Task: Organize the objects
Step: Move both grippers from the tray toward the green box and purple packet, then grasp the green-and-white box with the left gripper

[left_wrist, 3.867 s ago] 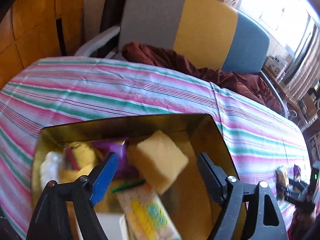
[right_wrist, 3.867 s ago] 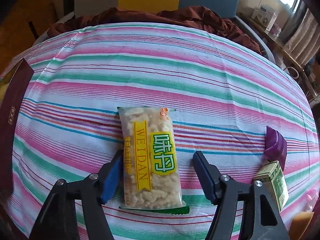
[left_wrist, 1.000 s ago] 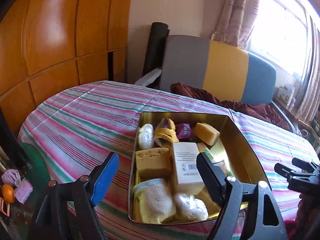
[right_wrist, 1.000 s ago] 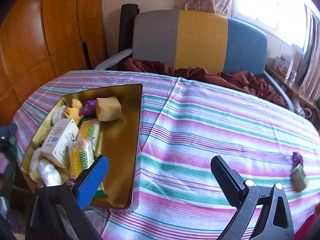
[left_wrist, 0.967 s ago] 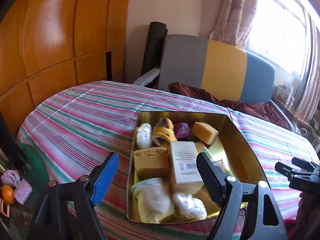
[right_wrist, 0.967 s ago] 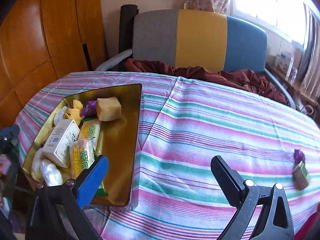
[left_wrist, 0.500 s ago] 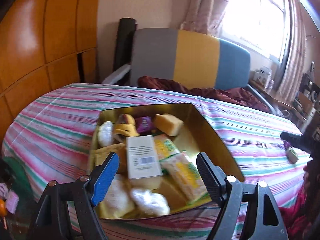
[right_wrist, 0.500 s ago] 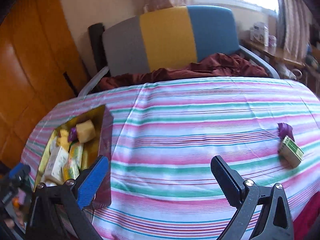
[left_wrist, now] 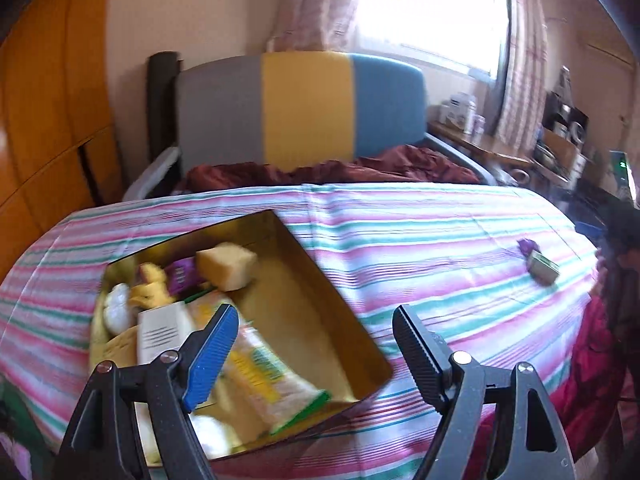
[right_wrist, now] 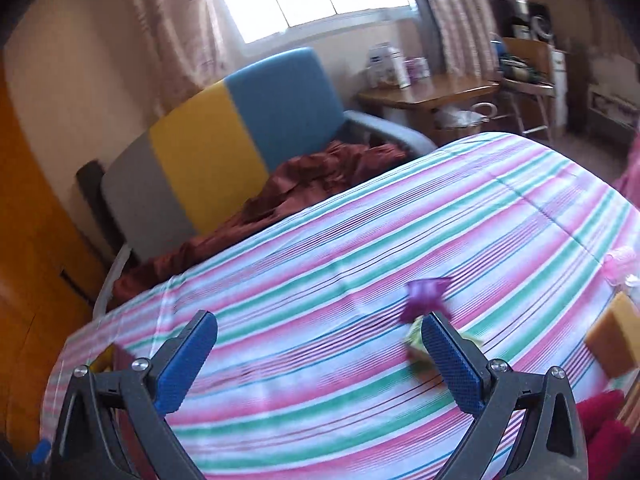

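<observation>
A gold tin box (left_wrist: 320,320) sits on the striped tablecloth (left_wrist: 420,248) and holds several items: a yellow sponge (left_wrist: 226,260), a purple packet (left_wrist: 182,276), a white carton (left_wrist: 160,332) and a snack bag (left_wrist: 272,376). My left gripper (left_wrist: 316,344) is open and empty above the tin's near right corner. A small green box (left_wrist: 542,268) and a purple wrapper (left_wrist: 527,245) lie far right on the cloth. In the right wrist view my right gripper (right_wrist: 320,340) is open and empty, with the purple wrapper (right_wrist: 426,296) and the green box (right_wrist: 416,346) by its right finger.
A grey, yellow and blue chair (left_wrist: 300,108) with a dark red cloth (left_wrist: 332,168) stands behind the table. An orange-brown block (right_wrist: 612,340) and a pink wrapper (right_wrist: 620,262) sit at the table's right edge. A wooden side table (right_wrist: 432,94) stands by the window.
Both grippers have swung to the right. The tin has slid left in the left view and nearly out of the right view; the purple wrapper and green box are now close to the right gripper.
</observation>
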The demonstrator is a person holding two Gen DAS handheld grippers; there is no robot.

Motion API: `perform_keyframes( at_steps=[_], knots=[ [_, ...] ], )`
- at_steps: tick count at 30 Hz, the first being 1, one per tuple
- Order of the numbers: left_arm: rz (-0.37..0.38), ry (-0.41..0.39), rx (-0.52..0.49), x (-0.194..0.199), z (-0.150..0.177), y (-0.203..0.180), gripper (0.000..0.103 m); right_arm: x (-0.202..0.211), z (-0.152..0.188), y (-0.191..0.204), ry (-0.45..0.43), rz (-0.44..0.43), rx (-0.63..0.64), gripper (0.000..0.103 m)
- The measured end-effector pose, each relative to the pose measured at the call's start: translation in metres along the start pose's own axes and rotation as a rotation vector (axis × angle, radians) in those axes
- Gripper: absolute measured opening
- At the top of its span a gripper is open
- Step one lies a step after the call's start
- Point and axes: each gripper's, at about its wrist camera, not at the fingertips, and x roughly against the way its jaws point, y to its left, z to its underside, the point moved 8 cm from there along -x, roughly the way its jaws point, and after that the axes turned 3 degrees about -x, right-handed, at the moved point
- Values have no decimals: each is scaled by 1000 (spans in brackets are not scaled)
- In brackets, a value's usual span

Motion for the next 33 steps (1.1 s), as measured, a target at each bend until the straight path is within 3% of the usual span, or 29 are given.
perform_keyframes(
  at_steps=[5,9,14,20,23,26,30,33],
  knots=[
    [104,35,-63,-19,-8,-46,75,2,-11,-49,-64,21,-163,103],
    [199,83,-87,-41,-11,-89,70,22,-24,-79,-176,14,-304,103],
    [343,172,-107,-69,-8,-145,67,24,-26,-107,-193,-2,-455,103],
    [520,325,-60,-107,-5,-207,59,22,-26,-105,-179,-44,-472,103],
    [546,309,-147,-118,-16,-244,59,24,-25,-104,-183,-70,-482,103],
    [596,305,-235,-128,-25,-278,65,26,-24,-106,-194,-104,-508,103],
    [654,278,-361,-141,-36,-326,83,35,-25,-108,-235,-148,-522,103],
    [701,267,-445,-150,-37,-359,86,33,-25,-108,-227,-177,-534,103]
  ],
)
